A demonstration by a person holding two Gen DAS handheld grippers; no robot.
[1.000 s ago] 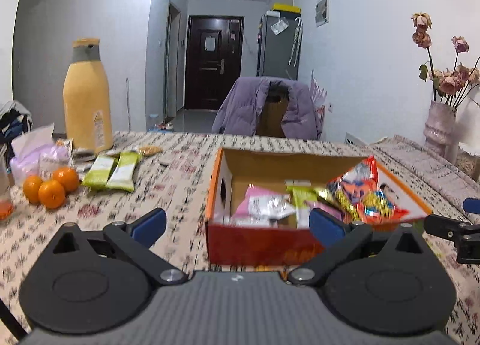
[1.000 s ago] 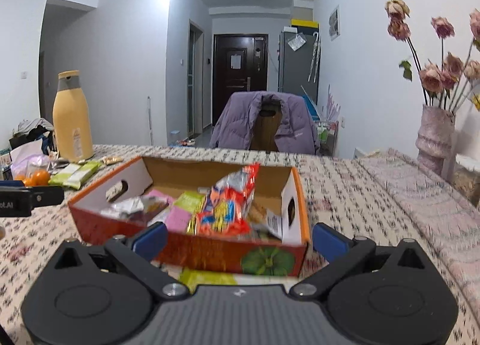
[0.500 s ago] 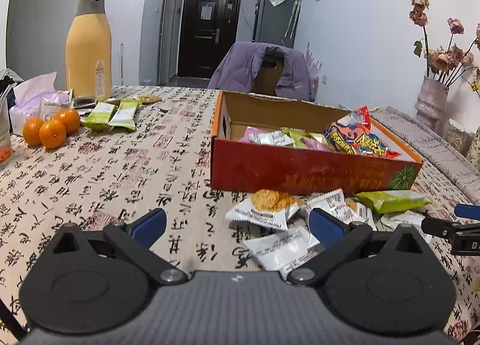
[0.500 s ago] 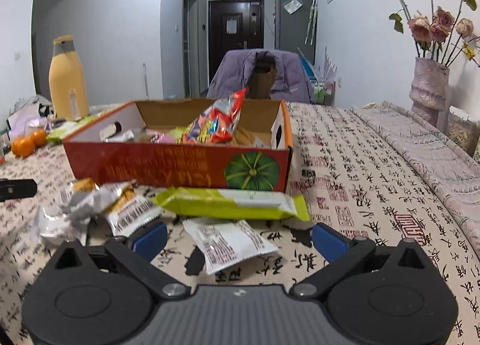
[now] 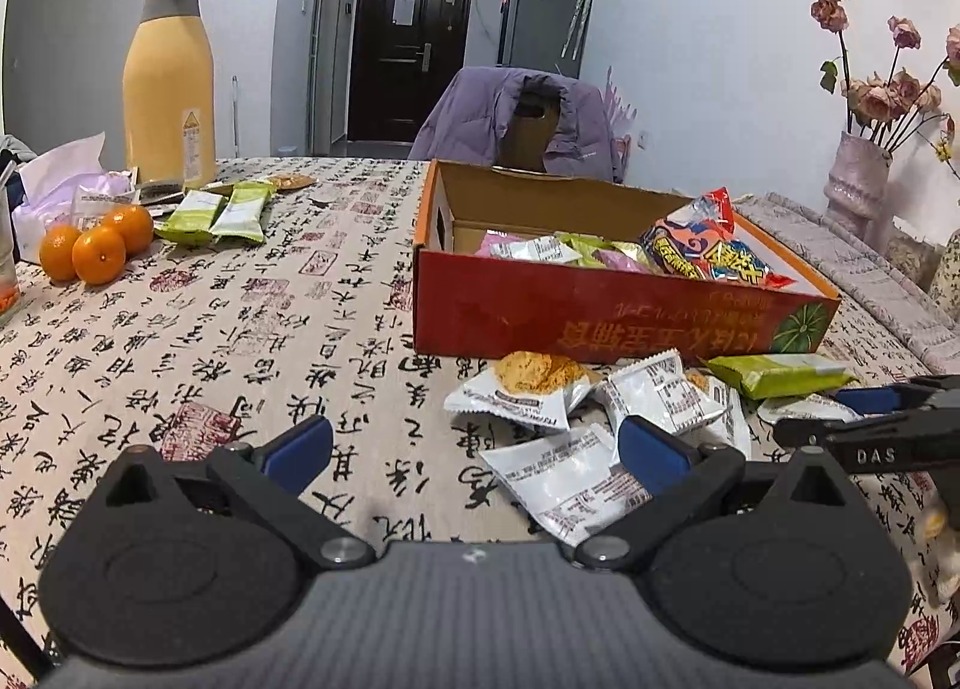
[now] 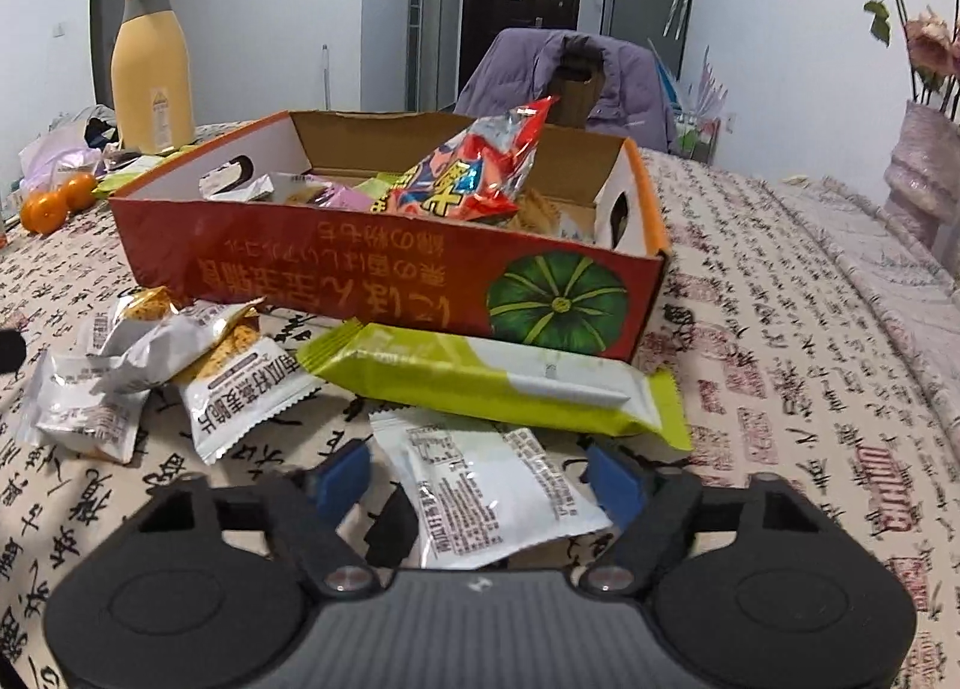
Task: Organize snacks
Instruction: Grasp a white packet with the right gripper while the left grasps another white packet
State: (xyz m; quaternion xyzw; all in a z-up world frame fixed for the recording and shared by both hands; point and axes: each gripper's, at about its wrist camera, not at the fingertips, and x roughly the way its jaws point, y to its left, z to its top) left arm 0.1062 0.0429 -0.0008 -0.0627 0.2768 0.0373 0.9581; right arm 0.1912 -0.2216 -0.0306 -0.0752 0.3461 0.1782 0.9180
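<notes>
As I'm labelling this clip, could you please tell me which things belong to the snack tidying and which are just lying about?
Job: red box; white snack packets; green bar; right tool, jaws just closing round a packet.

Lying about: oranges; yellow flask; vase; jacket.

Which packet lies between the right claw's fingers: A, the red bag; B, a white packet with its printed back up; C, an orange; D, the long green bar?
B: the white packet lies between the right claw fingers; the green bar lies beyond.

The table [image 5: 252, 329], under a calligraphy-print cloth, bears a red box [image 5: 600, 317], loose snack packets [image 6: 480, 485], oranges [image 5: 96, 251] and a yellow bottle [image 5: 169, 89].
</notes>
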